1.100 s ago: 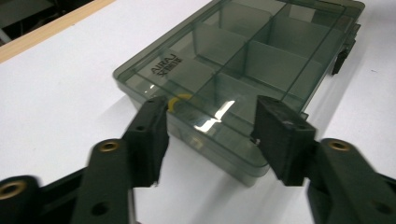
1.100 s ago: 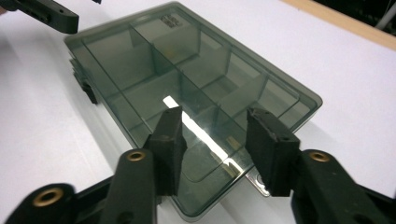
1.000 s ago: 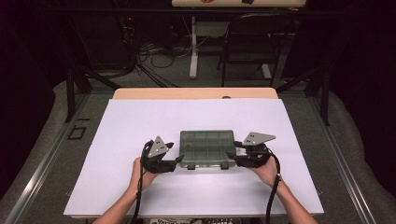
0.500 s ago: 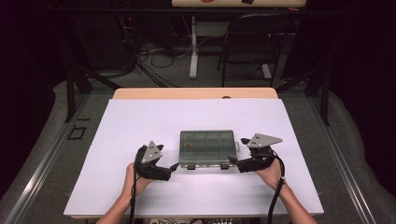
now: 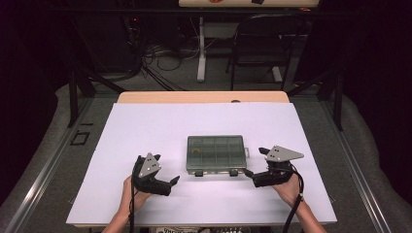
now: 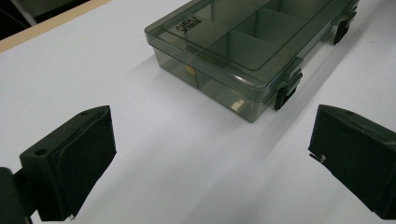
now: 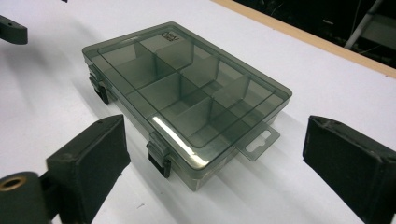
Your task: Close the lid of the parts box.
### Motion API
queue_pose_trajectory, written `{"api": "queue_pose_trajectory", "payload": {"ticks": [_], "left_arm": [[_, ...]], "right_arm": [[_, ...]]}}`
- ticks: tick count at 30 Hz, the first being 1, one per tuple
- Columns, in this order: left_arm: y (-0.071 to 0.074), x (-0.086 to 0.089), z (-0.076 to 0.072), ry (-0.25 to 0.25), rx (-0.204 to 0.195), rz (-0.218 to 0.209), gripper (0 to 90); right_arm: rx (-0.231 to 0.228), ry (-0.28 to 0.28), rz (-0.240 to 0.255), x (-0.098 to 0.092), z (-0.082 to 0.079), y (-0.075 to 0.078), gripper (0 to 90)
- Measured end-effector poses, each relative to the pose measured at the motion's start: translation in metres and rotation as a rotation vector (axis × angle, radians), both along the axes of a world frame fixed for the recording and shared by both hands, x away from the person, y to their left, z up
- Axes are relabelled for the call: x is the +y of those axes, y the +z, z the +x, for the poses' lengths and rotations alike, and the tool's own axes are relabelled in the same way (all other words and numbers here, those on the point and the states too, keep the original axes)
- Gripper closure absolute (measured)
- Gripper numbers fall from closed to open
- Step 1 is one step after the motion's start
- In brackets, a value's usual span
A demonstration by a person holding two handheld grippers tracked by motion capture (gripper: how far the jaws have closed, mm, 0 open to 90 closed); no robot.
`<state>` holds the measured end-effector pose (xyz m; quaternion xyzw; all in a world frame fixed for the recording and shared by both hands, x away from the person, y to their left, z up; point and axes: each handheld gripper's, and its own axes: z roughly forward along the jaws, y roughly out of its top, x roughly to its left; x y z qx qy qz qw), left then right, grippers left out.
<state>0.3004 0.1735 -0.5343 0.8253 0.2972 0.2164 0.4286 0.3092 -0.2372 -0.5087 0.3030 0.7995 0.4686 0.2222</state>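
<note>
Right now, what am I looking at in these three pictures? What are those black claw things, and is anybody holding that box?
A person sits at a table covered by a white sheet. Each hand holds a tool with two black jaws, a bit like big tweezers. One picture comes from a camera high above the table: there the left gripper is on the left and the right gripper on the right. The other two pictures come from small cameras riding on the tools, so the black blocks at the bottom are each tool's own jaws. Between the tools lies a smoky clear plastic organizer box with dividers inside, lid down, and two dark latches along its front. Nobody holds it: both tools' jaws have just been opening, nothing is between them, and the box rests on the sheet by itself.
</note>
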Motion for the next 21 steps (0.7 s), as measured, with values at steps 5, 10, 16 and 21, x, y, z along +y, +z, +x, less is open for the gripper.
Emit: {"api": "queue_pose_trajectory", "payload": {"ticks": [5,10,16,21], "left_arm": [[-0.005,0.005,-0.009,0.006,-0.01,-0.004,0.1],[-0.006,0.012,-0.016,0.021,-0.037,-0.014,0.1],[-0.012,0.02,-0.022,0.032,-0.033,-0.012,0.1],[-0.017,0.026,-0.028,0.043,-0.017,-0.01,0.1]], "right_arm": [[-0.027,-0.011,0.002,-0.005,-0.008,-0.004,4.8],[-0.057,-0.03,0.012,-0.009,-0.016,-0.005,3.9],[-0.056,-0.049,0.017,-0.014,-0.025,-0.01,2.6],[-0.054,-0.06,0.009,-0.016,-0.031,-0.015,1.8]]}}
